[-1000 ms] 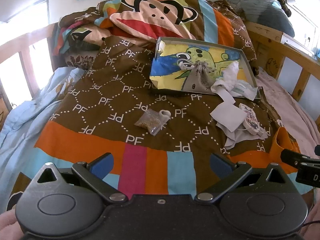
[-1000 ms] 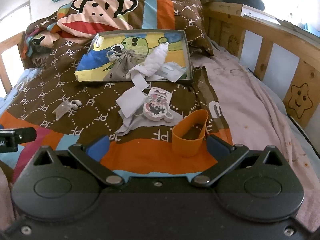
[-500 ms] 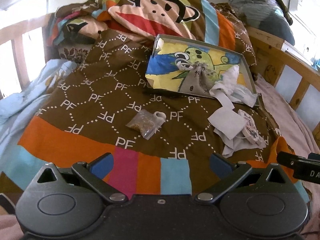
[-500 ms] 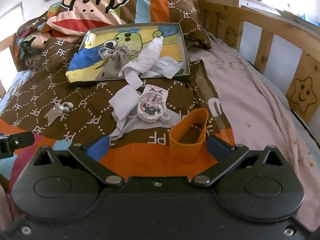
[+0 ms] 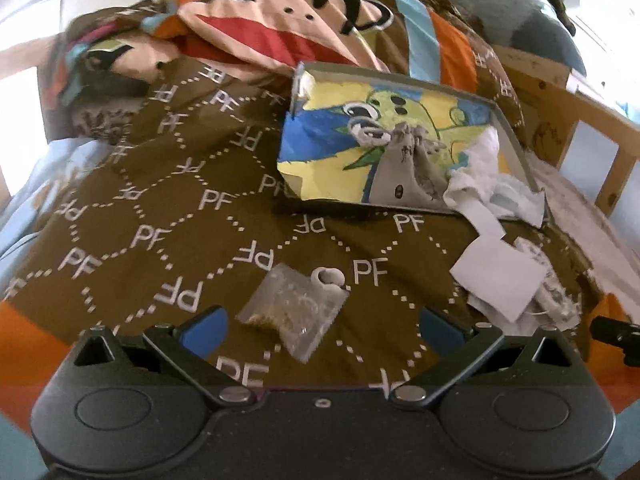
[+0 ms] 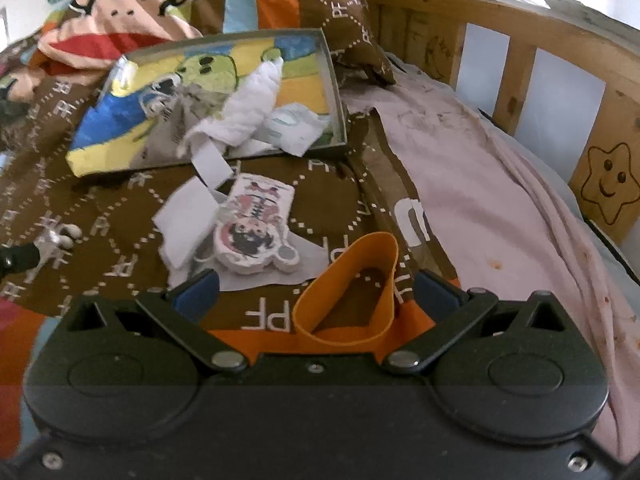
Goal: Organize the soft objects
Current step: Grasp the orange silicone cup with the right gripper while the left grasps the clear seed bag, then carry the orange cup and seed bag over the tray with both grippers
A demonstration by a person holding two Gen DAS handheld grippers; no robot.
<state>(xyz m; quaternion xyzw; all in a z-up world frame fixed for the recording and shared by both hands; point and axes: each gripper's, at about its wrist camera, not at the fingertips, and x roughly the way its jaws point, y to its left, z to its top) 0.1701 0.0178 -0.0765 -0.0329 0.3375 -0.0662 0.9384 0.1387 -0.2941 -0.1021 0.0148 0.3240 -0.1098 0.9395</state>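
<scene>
Two grippers: left gripper (image 5: pixel 320 326) and right gripper (image 6: pixel 316 294), jaws spread, empty
Quilt (image 5: pixel 168 200) print: "PF" repeated
Orange band (image 6: pixel 352 296): between right jaws, untouched

pouch (image 5: pixel 404 168) in tray (image 5: pixel 516 148), bag (image 5: pixel 294 312) before

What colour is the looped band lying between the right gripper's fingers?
Orange: the band shows best in the right wrist view.

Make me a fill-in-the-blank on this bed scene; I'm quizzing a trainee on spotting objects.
1. The loop between the right gripper fingers is coloured ____.
2. The clear bag lies between the open fingers of the ____ gripper.
3. The wooden rail bears a smiling ____.
4. The gray pouch lies in the ____.

Answers: orange; left; star; tray
</scene>
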